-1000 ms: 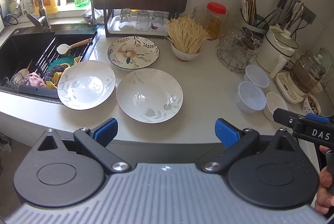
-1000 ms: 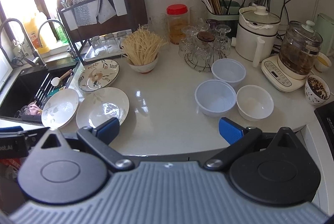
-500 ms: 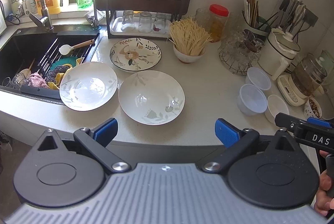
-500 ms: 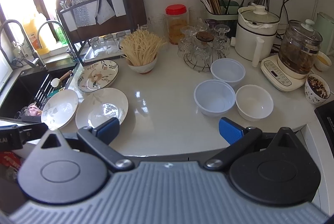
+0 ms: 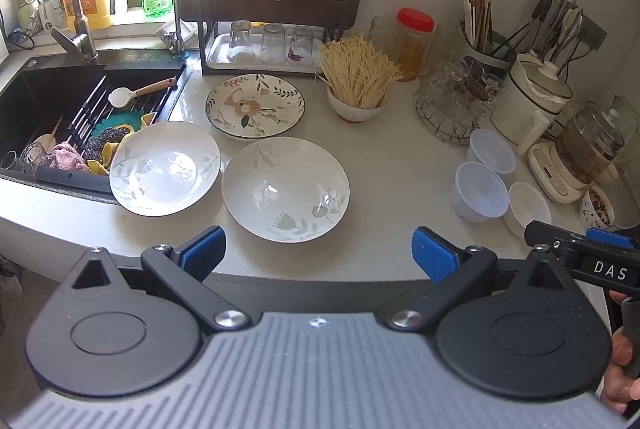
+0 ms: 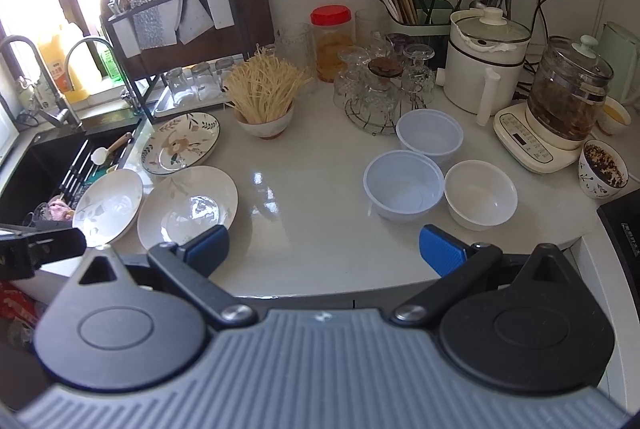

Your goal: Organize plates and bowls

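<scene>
Three plates lie on the white counter: a flower-patterned plate (image 5: 255,106) at the back, a white plate (image 5: 165,167) overhanging the sink edge, and a white leaf-print plate (image 5: 285,188) nearest me. Three bowls sit to the right: two translucent plastic bowls (image 6: 404,185) (image 6: 430,136) and a white bowl (image 6: 480,194). My left gripper (image 5: 318,255) is open and empty, held back over the counter's front edge before the leaf-print plate. My right gripper (image 6: 324,249) is open and empty, before the bowls.
A black sink (image 5: 52,109) with rack and sponges lies at left. A bowl of noodles (image 5: 358,85), a dish rack with glasses (image 5: 272,41), a wire glass holder (image 6: 380,89), a cooker (image 6: 486,65), a kettle (image 6: 568,97) and a spice bowl (image 6: 602,169) line the back and right.
Both grippers have drifted slightly back from the counter, so the plates and bowls sit a little farther off. Both stay open and empty.
</scene>
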A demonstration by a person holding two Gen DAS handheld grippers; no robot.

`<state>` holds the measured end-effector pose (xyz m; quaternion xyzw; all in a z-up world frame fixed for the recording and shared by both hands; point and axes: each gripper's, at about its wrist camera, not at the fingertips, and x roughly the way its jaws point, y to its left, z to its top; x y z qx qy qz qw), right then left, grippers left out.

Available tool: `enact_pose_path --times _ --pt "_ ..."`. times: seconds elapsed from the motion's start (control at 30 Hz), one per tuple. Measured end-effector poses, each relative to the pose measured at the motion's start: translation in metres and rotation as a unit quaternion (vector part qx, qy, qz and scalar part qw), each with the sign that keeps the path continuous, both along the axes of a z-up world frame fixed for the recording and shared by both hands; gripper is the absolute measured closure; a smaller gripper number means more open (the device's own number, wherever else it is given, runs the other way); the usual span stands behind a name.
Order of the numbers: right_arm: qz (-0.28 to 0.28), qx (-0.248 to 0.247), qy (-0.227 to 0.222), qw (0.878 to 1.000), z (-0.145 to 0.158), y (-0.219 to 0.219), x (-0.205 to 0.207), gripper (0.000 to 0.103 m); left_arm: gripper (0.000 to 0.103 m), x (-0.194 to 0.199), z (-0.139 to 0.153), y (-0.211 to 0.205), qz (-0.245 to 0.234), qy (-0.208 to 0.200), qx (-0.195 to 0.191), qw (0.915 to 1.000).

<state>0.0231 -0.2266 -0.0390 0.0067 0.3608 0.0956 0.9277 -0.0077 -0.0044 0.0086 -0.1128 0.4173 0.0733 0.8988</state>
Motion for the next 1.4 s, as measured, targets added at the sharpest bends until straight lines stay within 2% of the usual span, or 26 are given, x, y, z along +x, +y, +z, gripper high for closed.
enact_pose_path --times 0.7,1.1,1.4 --pt "-0.010 0.001 0.009 1.000 -0.004 -0.007 0.012 0.000 0.002 0.011 -0.001 -0.001 -0.003 0.001 0.000 1.0000" --pt "-0.010 0.014 0.011 1.000 -0.006 -0.013 0.032 0.000 0.002 0.036 -0.005 0.002 0.009 0.008 -0.003 0.9999" --pt "0.039 0.031 -0.001 0.999 -0.005 -0.012 0.063 0.000 0.002 0.062 -0.009 0.001 0.045 0.014 0.003 0.9989"
